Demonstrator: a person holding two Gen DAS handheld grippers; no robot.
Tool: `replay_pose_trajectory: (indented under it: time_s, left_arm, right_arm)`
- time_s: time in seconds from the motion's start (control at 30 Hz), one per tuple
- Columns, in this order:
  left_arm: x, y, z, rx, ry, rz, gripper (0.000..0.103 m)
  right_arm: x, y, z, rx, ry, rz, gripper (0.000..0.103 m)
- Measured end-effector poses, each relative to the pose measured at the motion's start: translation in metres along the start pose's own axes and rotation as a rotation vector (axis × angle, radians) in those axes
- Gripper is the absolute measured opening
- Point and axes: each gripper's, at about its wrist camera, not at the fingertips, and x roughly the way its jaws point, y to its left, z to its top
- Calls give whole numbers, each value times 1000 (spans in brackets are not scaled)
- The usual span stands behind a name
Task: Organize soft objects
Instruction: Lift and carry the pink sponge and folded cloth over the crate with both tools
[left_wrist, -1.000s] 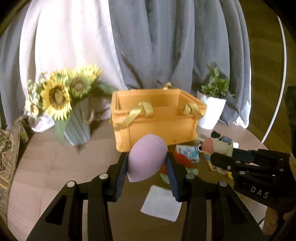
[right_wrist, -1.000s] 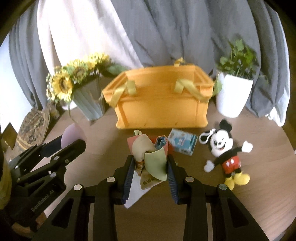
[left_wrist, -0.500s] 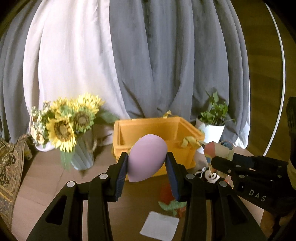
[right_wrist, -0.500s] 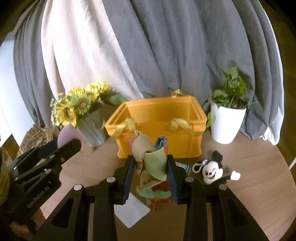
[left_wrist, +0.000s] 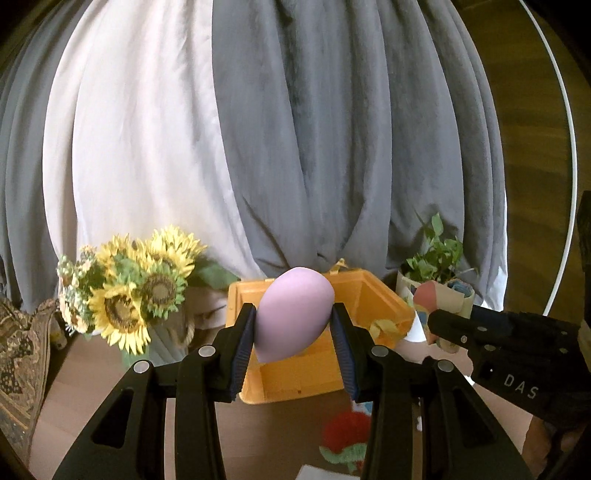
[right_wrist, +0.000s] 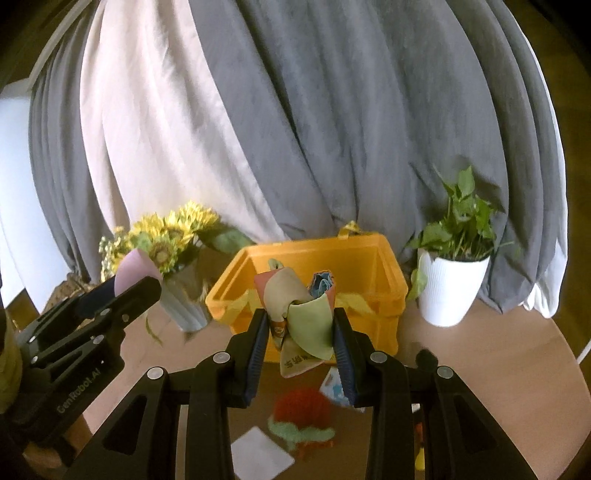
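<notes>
Both cams are fisheye, each mounted behind its own tool, looking forward along the two fingers and slightly down. Left wrist view: left tool (left_wrist: 294, 334) fills the bottom centre, close-up; the right tool (left_wrist: 437, 325) enters at lower right. Right wrist view: right tool (right_wrist: 298, 334) at bottom centre, left tool (right_wrist: 129, 291) at the left edge. Shared scene: orange crate (left_wrist: 384, 302) (right_wrist: 373, 266) mid-frame, sunflowers (left_wrist: 122, 291) (right_wrist: 166, 236) to its left, potted plant (left_wrist: 436, 254) (right_wrist: 458, 258) to its right, grey and white curtains (left_wrist: 295, 129) (right_wrist: 295, 110) filling the upper half, and the worktop (left_wrist: 85, 376) (right_wrist: 480, 354) below.
</notes>
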Motion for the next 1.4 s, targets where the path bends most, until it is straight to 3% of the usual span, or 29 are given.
replay_pose_trajectory:
  time_s: [0.5, 0.93, 1.4]
  left_arm:
    - [49, -5, 30, -1, -18, 30, 41]
    - [116, -1, 41, -9, 58, 42, 41]
    - [196, 12, 31, -11, 203, 31, 40]
  right_arm:
    - [36, -22, 35, 5, -25, 20, 36]
    - [88, -40, 65, 1, -2, 10, 36]
    - [165, -56, 71, 1, 135, -21, 36]
